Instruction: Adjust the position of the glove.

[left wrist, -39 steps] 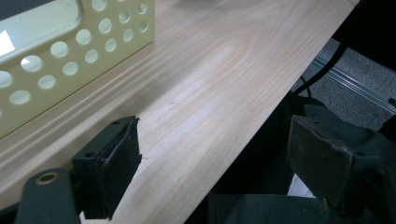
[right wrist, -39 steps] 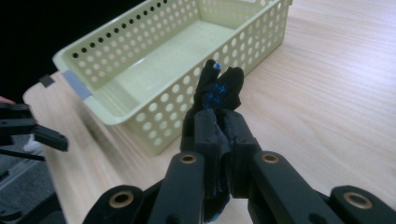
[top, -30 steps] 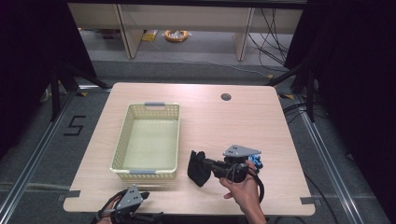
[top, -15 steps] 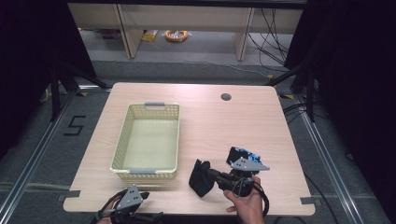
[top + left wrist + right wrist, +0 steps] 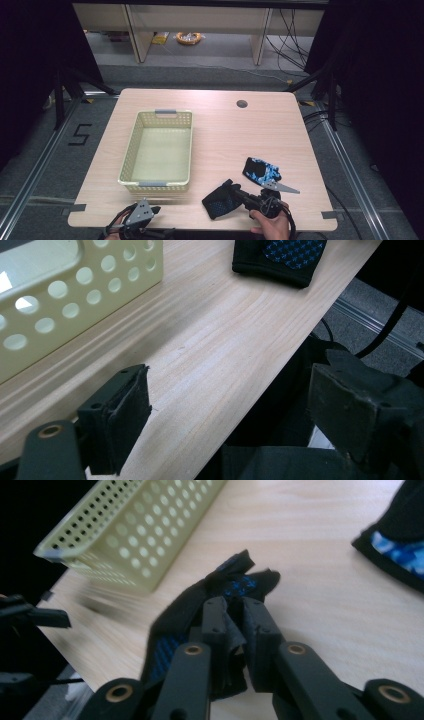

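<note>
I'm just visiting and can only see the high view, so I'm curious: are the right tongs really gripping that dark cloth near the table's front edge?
Observer: Yes. In the right gripper view, a fold of the dark cloth sits between the jaws of the right tongs, which have just been opening slightly.
Operator: And the left tongs?
Observer: The left gripper view shows the left tongs wide open with nothing between them, straddling the edge of the table.
Operator: Is the cloth plain black?
Observer: No. Up close, one panel carries small blue crosses.
</note>
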Tool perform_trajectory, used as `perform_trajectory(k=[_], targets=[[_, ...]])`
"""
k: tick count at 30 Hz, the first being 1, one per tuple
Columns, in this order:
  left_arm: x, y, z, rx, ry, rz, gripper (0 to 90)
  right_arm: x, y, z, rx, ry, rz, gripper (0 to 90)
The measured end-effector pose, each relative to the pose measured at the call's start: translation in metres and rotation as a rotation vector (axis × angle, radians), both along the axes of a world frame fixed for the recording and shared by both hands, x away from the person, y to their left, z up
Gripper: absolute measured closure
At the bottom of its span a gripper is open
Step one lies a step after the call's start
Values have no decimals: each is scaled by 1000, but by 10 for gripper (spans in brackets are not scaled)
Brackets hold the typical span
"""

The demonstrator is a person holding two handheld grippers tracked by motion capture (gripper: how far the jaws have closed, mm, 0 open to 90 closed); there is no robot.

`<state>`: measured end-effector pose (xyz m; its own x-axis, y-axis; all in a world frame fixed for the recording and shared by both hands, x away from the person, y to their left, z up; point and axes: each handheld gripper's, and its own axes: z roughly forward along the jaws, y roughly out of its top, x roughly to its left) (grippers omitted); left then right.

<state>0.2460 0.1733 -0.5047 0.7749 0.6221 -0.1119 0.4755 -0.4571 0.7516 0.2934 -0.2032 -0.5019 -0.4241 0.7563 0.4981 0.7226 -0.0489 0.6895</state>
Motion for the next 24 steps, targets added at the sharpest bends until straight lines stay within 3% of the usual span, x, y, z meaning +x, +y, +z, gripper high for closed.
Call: perform_trajectory(k=[1,3,5,8,9,12,14,16,17,20,22,24], targets=[[0,-1,0,-7,1,5,165,0,-2,-2,-33,-20,11,788],[-1,-2,-1,-37,1,22,165,-2,-3,-4,-48,-19,1,784],[-1,-2,-1,-22,4,14,165,-4,-3,-6,-71,-5,0,770],[-2,-3,-2,-42,10,21,165,-5,-4,-9,-106,-7,4,739],[-1,-1,-1,-10,4,5,165,-5,-5,-8,-124,1,4,725],[-2,-3,-2,-41,12,20,165,-6,-3,-10,-178,13,-2,669],[-1,-2,-1,-25,12,10,165,-7,-3,-7,-200,2,19,651],[-2,-4,-2,-43,10,20,165,-7,-3,-3,-237,-30,7,612],[-1,-2,-1,-12,2,7,165,-6,-5,0,-259,-51,9,598],[-1,-2,-1,-14,5,7,165,-3,-14,14,-356,-133,-8,574],[-1,-2,-1,-12,5,4,165,0,-24,20,-406,-160,-22,573],[-1,-3,-1,-36,10,14,165,4,-35,24,-418,-154,-43,572]])
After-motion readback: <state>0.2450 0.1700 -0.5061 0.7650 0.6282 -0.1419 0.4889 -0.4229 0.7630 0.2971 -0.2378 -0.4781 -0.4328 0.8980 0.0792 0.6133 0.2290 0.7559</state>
